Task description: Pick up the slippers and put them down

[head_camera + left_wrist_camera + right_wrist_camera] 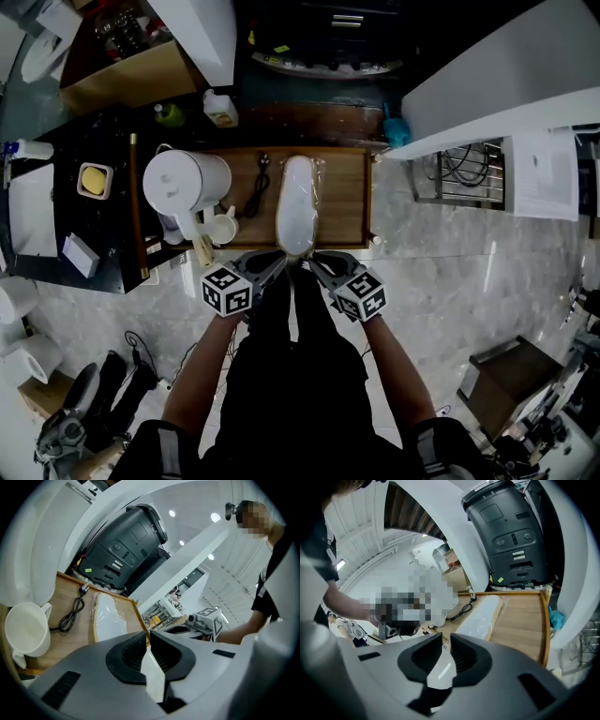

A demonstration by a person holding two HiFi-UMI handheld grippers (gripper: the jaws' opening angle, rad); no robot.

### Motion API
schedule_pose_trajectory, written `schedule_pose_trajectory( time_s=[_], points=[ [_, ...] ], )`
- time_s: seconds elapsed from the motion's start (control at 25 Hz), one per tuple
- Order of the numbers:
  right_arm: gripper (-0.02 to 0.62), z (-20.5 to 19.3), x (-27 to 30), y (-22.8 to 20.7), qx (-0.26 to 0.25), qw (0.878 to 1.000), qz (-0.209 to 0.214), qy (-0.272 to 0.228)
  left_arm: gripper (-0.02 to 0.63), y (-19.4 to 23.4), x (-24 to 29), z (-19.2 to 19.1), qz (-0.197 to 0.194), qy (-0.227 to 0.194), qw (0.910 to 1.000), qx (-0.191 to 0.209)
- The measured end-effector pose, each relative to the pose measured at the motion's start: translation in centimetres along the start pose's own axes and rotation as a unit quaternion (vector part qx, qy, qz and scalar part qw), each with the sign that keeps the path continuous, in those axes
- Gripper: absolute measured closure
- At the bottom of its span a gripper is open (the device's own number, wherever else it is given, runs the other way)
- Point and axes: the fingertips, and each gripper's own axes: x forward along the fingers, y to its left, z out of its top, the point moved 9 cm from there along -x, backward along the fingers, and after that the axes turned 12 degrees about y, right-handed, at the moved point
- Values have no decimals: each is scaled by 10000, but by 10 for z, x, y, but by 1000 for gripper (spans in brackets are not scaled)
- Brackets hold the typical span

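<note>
1. A white kettle (pixel 183 183) stands at the left end of the wooden bench (pixel 347 197), with a white cup (pixel 223 228) against its near right side.
2. A black cable (pixel 256 192) lies just right of the kettle.
3. The slippers (pixel 298 202), a white pair in clear wrap, lie lengthwise on the bench, right of the kettle and past the cable. Their near end reaches the bench's near edge.
4. The left forearm (pixel 202 370) reaches forward on the near side of the kettle and slants inward. The left tongs (pixel 281 260) tip slightly down, all but closed, pinching the thin white near end of the slippers.
5. The right forearm (pixel 398 361), farthest from the kettle, slants inward to meet the left. The right tongs (pixel 314 261) tip down more steeply. They stand a narrow slit apart, and the same white end fills the gap and touches both pads.
</note>
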Motion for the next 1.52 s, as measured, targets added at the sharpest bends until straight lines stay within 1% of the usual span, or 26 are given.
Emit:
schedule_pose_trajectory(
  time_s=[0.12, 0.2, 0.24, 0.52, 0.6, 0.72, 0.8, 0.92, 1.0, 1.2, 1.36, 1.52],
  points=[
    [533, -1, 7, -7, -1, 10000, -5, 41, 574, 8, 5, -2, 45, 19, 10000, -40],
    [521, -1, 12, -11, 13, 10000, -20, 57, 526, 13, 8, -3, 82, 51, 9999, -69],
    [514, -1, 14, -13, 21, 10000, -21, 54, 514, 16, 10, -4, 103, 71, 9999, -87],
    [470, -3, 32, -30, 167, 9998, -41, 61, 471, 38, 21, -7, 258, 181, 9993, -195],
    [455, -5, 37, -35, 229, 9997, -73, 94, 447, 45, 24, -7, 280, 186, 9991, -261],
    [407, -6, 45, -43, 277, 9994, -161, 140, 418, 54, 28, -6, 343, 178, 9986, -354],
    [388, -7, 50, -48, 314, 9992, -220, 118, 398, 61, 31, -6, 430, 206, 9981, -379],
    [341, -9, 57, -58, 546, 9981, -258, 117, 369, 70, 37, -9, 566, 331, 9970, -417],
    [327, -11, 62, -64, 730, 9969, -260, 152, 361, 77, 40, -12, 614, 404, 9961, -481],
    [327, -14, 74, -76, 1116, 9933, -188, 251, 360, 89, 49, -14, 657, 480, 9939, -748],
    [327, -14, 81, -80, 1175, 9923, -87, 386, 360, 94, 57, -13, 668, 598, 9924, -844],
    [327, -12, 84, -80, 1156, 9921, -79, 486, 360, 99, 63, -14, 745, 719, 9903, -926]
  ],
)
